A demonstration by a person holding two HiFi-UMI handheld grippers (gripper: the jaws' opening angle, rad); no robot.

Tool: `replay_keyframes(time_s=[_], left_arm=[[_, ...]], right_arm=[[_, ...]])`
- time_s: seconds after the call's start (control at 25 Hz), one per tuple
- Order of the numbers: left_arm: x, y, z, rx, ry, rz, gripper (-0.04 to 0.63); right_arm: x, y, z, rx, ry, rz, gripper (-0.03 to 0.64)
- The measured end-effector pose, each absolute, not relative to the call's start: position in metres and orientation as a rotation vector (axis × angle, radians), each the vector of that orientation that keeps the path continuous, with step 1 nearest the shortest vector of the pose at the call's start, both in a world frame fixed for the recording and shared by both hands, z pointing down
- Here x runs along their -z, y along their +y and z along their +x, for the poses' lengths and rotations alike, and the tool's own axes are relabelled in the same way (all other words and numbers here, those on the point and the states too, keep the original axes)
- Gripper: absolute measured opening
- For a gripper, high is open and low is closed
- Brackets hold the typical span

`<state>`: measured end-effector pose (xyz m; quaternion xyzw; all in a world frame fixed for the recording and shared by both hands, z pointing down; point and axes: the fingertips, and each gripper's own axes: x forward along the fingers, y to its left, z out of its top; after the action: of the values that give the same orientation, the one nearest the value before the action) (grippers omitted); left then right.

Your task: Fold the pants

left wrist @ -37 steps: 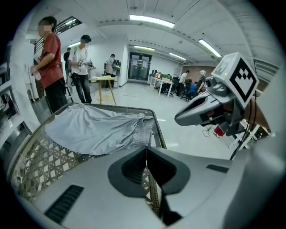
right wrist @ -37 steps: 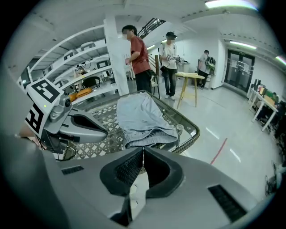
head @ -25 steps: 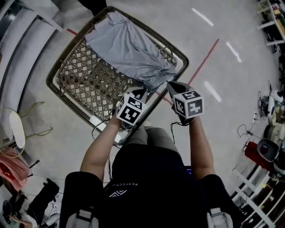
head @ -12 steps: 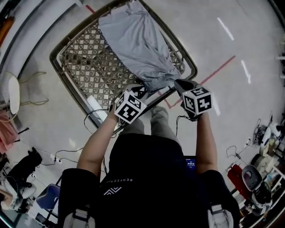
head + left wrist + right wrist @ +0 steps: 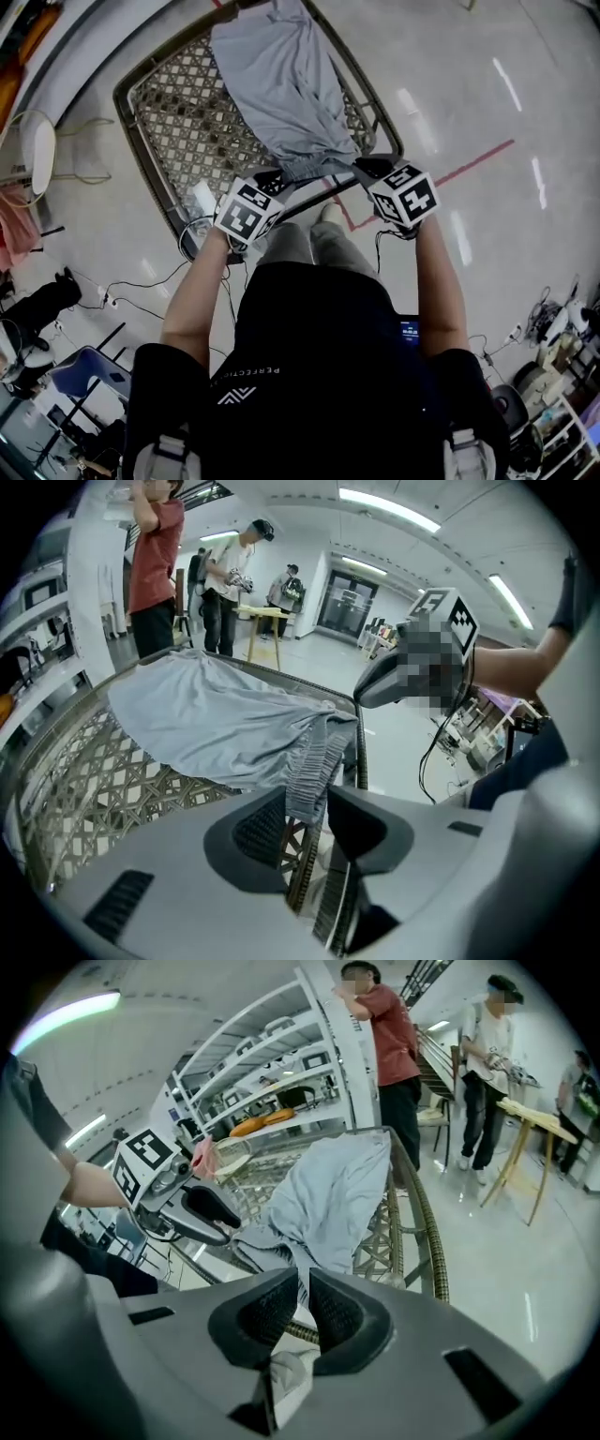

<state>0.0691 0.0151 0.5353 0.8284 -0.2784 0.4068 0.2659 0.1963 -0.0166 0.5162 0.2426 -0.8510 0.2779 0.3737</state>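
Observation:
Grey pants (image 5: 281,84) lie spread over a woven rattan table (image 5: 178,122), with the elastic waistband at the near rim. My left gripper (image 5: 269,176) is at the waistband's left corner. Its jaws have just been opening. In the left gripper view the ribbed waistband (image 5: 314,766) hangs loose between the parted pads of the left gripper (image 5: 307,822). My right gripper (image 5: 362,168) is at the right corner. In the right gripper view the right gripper (image 5: 307,1312) is shut on a fold of the pants (image 5: 328,1194), with cloth bunched below the pads.
The table's metal rim (image 5: 375,103) runs around the weave. A red tape line (image 5: 469,164) and cables (image 5: 141,286) lie on the floor. A round chair (image 5: 42,150) stands at the left. Some people (image 5: 155,564) stand beyond the table, near a wooden stand (image 5: 530,1138).
Both grippers have come down to the near rim of the table with the waistband. The left jaws, shut on the cloth before, now stand apart.

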Motion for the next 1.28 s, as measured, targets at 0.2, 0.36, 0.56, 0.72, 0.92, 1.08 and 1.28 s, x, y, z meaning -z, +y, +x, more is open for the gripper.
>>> replay_keyframes(time_s=[0.2,0.36,0.56,0.72,0.92,1.08,1.28], left_arm=[[-0.534,0.014,0.066,-1.132,-0.886,2.228,0.173],[-0.535,0.013,0.066,-1.151,-0.94,2.216,0.181],[-0.539,0.014,0.077,-1.194,-0.889,2.242,0.188],[-0.544,0.015,0.077,-1.267,-0.871,2.272,0.201],[-0.552,0.016,0.084,-1.303,-0.85,2.309,0.221],[-0.555,0.012,0.084,-1.291,-0.838,2.32,0.221],[-0.555,0.005,0.093,-1.241,-0.79,2.301,0.221]], right_arm=[[-0.521,-0.018,0.201,-0.612,-2.192,0.497,0.041],[-0.527,-0.017,0.196,-0.617,-2.194,0.437,0.042],[-0.531,-0.016,0.191,-0.598,-2.192,0.366,0.057],[-0.53,-0.01,0.186,-0.569,-2.19,0.309,0.169],[-0.539,-0.01,0.184,-0.413,-2.155,0.261,0.175],[-0.549,-0.009,0.18,-0.37,-2.121,0.2,0.184],[-0.559,-0.01,0.182,-0.313,-2.067,0.135,0.184]])
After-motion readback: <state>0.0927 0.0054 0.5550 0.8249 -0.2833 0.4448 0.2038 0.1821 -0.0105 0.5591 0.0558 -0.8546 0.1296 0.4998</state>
